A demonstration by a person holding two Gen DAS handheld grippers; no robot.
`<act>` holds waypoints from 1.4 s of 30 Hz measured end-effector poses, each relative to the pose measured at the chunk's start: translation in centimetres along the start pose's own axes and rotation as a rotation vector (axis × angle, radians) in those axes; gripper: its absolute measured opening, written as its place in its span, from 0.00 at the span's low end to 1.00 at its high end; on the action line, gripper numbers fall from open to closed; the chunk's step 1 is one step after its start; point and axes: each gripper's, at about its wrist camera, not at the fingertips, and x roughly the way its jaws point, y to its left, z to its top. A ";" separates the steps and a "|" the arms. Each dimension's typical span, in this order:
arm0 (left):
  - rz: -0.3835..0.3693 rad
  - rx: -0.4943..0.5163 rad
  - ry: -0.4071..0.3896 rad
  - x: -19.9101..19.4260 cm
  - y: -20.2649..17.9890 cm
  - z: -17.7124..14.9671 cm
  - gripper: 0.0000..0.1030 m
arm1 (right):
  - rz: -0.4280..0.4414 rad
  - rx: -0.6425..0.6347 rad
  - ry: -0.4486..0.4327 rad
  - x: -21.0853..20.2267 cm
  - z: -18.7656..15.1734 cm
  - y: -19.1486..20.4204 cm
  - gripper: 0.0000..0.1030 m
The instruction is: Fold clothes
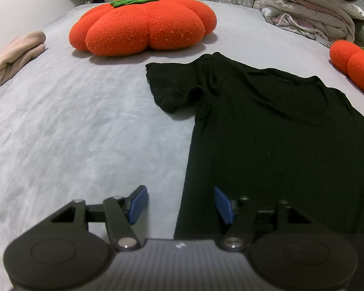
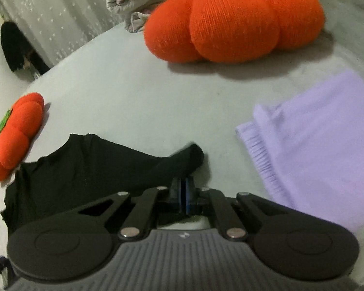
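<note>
Jaws on my right gripper [image 2: 185, 189] pinch the black T-shirt [image 1: 267, 133] sleeve; my left gripper [image 1: 180, 205] gapes wide over its near hem.

Soft, even indoor light falls over the pale grey bedsheet [image 1: 72, 126], moderately bright with no glare. The big orange knitted pumpkin cushion [image 1: 143, 24] drops a mild shadow toward six o'clock in the left wrist view, which is crisp. The black short-sleeved T-shirt [image 1: 267, 133] reads nearly featureless, its folds swallowed in darkness. The right wrist view is smeared by motion blur, the folded lilac cloth [image 2: 315, 140] at three o'clock soft-edged. Fisheye bending curves both views, corners darkening.
</note>
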 end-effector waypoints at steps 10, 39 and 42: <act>0.005 0.013 -0.001 0.1 -0.2 -0.1 0.61 | -0.073 -0.188 0.157 0.9 -1.6 0.9 0.14; -0.025 0.047 -0.027 0.0 -0.9 -0.4 0.61 | -0.447 -0.556 -0.083 9.8 2.7 4.6 0.00; -0.025 0.047 -0.027 -0.1 -0.9 -0.4 0.61 | -0.519 -0.558 -0.093 10.0 2.7 4.1 0.00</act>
